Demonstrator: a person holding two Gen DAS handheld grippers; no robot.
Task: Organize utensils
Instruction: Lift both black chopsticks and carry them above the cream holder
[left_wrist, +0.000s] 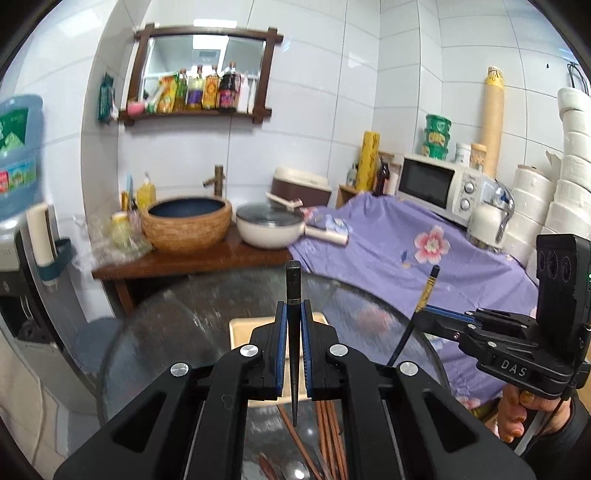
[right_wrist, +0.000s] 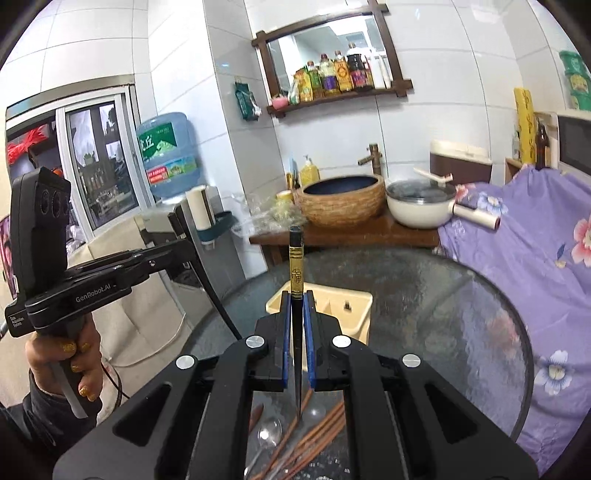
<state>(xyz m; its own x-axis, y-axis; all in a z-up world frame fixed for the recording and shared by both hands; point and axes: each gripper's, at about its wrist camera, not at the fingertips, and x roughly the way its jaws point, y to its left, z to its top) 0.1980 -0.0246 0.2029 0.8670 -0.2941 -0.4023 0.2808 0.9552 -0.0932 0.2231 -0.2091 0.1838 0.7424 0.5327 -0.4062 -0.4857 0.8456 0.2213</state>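
Note:
My left gripper (left_wrist: 294, 314) is shut on a black chopstick (left_wrist: 293, 291), thick end up, above the round glass table (left_wrist: 177, 332). My right gripper (right_wrist: 297, 306) is shut on a second black chopstick (right_wrist: 295, 258) with gold bands; both show at the right of the left wrist view (left_wrist: 424, 295). A cream compartmented utensil holder (right_wrist: 351, 310) stands on the table just beyond both grippers, and it also shows in the left wrist view (left_wrist: 240, 332). Several brown chopsticks (right_wrist: 314, 432) and a metal spoon (right_wrist: 269, 435) lie on the glass under the grippers.
A wooden counter (right_wrist: 332, 236) behind the table carries a basket-clad basin (right_wrist: 343, 203) and a white lidded pot (right_wrist: 417, 210). A purple flowered cloth (right_wrist: 535, 240) covers furniture at the right. A water dispenser (right_wrist: 170, 155) stands left; a microwave (left_wrist: 436, 184) and paper rolls (left_wrist: 569, 177) stand at the far right.

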